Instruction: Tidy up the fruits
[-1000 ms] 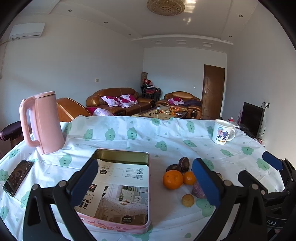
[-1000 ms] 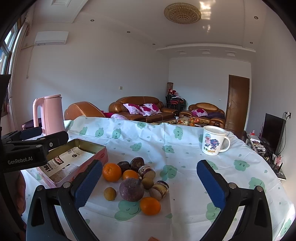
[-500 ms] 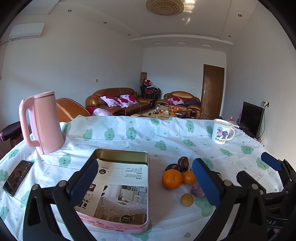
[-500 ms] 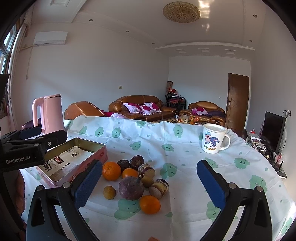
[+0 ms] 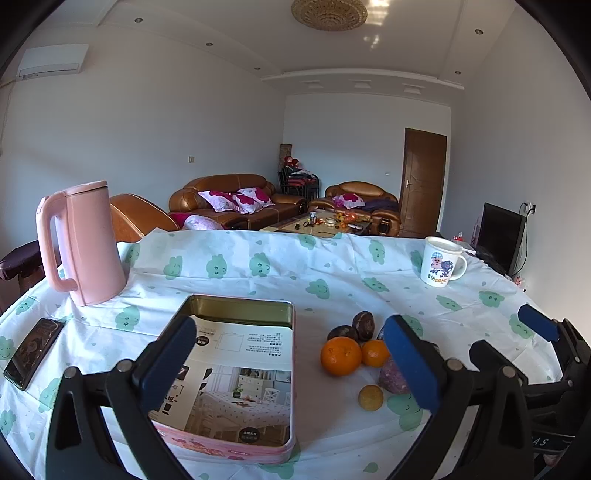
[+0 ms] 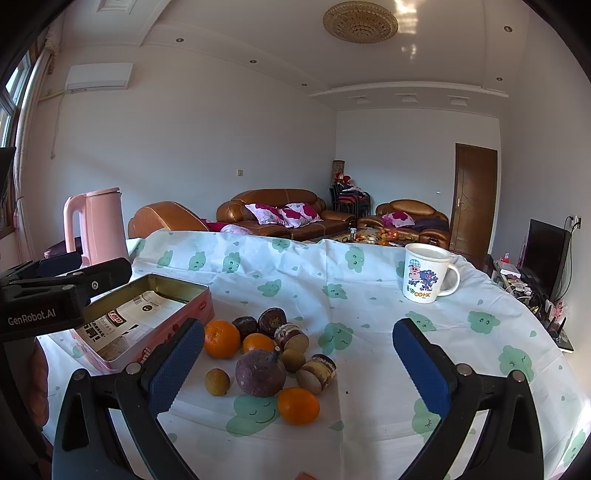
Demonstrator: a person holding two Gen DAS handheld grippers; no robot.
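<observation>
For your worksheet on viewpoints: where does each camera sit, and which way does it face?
Left wrist: on the left gripper, facing the tin; the right gripper shows at right.
Right wrist: on the right gripper, facing the fruit; the left gripper shows at left.
Shared: tin, fruit, kettle, mug.

Tin (image 5: 236, 373) left – fruits (image 6: 260, 373) right – mug (image 6: 424, 273) behind.

– Bright enough in here, daylight off that window (image 6: 9, 99) on the left, cool and a bit bluish.

– Glare on the glossy ceiling (image 6: 406, 44) though, white patches by the ceiling lamp (image 5: 328, 13).

– Edges bend hard, black corners all round. Shadows on the tablecloth (image 6: 369, 295) stay soft; the far sofa (image 5: 236, 199) looks slightly hazy.
</observation>
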